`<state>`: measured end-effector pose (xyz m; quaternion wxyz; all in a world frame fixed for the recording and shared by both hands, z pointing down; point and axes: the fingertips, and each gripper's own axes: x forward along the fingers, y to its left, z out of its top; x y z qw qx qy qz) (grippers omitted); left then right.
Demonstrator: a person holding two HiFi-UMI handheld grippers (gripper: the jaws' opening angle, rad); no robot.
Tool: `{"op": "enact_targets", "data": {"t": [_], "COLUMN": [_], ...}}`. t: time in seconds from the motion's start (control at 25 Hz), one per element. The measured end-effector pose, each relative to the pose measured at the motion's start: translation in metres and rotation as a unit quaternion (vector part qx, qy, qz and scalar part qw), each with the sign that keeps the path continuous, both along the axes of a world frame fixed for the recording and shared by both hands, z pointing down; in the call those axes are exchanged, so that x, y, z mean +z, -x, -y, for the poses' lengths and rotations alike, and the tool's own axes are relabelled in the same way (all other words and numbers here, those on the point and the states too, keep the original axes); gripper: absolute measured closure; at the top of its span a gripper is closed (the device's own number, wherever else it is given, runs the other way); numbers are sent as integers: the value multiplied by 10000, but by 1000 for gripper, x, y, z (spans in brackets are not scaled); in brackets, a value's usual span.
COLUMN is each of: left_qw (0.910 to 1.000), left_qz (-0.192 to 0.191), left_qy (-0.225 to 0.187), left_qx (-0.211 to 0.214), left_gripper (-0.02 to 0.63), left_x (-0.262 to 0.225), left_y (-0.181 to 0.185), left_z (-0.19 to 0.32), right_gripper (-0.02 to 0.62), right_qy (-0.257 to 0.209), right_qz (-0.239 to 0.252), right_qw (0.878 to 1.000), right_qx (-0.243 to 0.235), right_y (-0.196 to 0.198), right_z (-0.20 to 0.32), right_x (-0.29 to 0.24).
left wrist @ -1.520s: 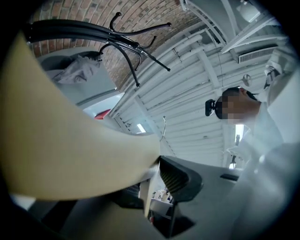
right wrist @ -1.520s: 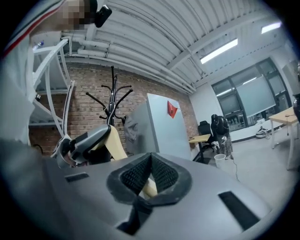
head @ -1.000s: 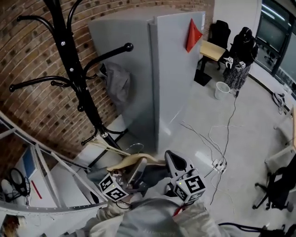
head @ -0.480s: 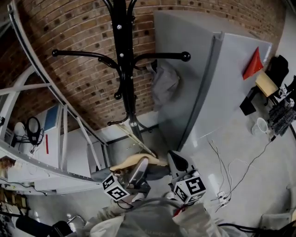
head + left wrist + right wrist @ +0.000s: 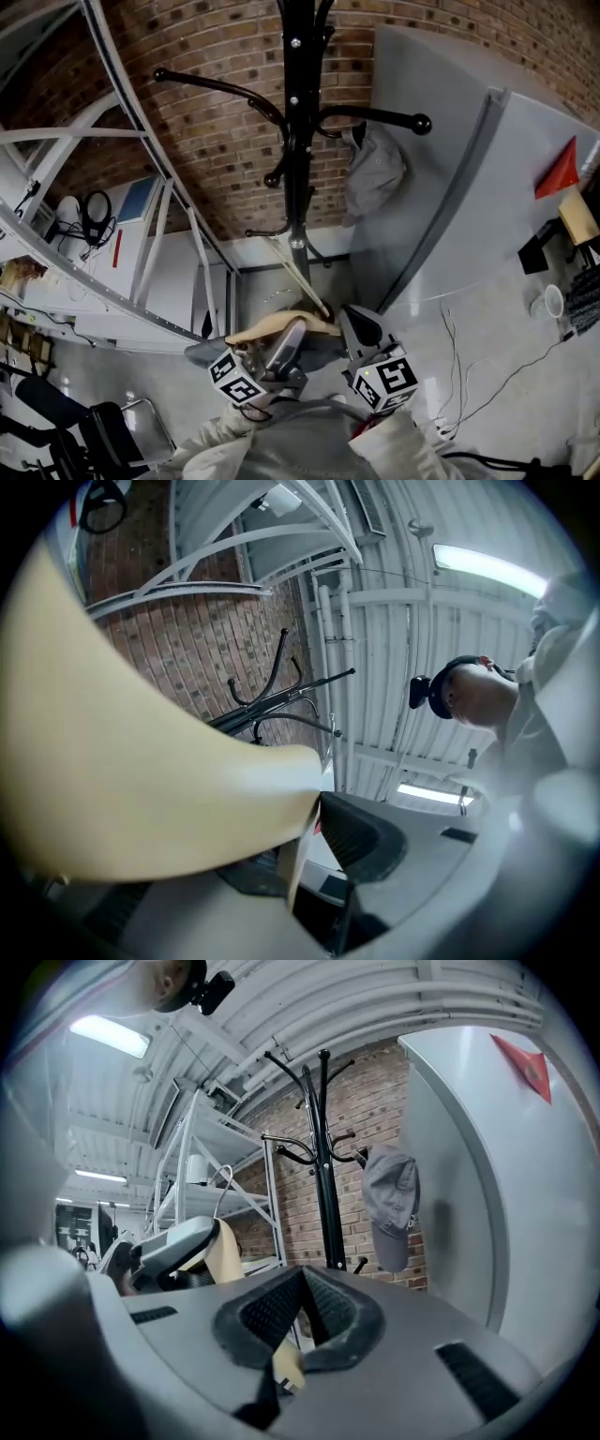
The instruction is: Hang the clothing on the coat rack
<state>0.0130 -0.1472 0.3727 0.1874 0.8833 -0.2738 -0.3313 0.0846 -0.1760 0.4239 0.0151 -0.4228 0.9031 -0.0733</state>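
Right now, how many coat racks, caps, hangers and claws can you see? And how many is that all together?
Coat rack: 1
Cap: 1, hanging on the rack
Hanger: 1
Claws: 2, left claw and right claw, both shut on the hanger
Total: 5

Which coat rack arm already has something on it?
The rack's right arm, ball tip toward the grey cabinet: a grey cap hangs under it. The left arm is bare.
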Motion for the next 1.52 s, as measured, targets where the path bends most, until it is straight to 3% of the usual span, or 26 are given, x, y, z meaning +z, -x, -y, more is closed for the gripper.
{"op": "enact_targets", "data": {"t": [0.56, 1.16, 1.52], "left_qw": [9991, 9997, 9997], "left_qz": [-27, -34, -33], "left_qy": [-3, -104, -192], "left_qx": [-413, -195, 143], "left_gripper": [497, 497, 497], "left_x": [-2, -11, -17], "left_y": [6, 31, 50], "left_z": [-6, 23, 45], "right_gripper": [571, 571, 571], "right_qy": [-105, -156, -199], "right_qz": [49, -21, -90], "right_qw": [9992, 9998, 9996], "right_qx": [-379, -134, 206], "right_y": [6, 30, 50], "right_z": [-1, 27, 47], "right_x": [-4, -13, -19]}}
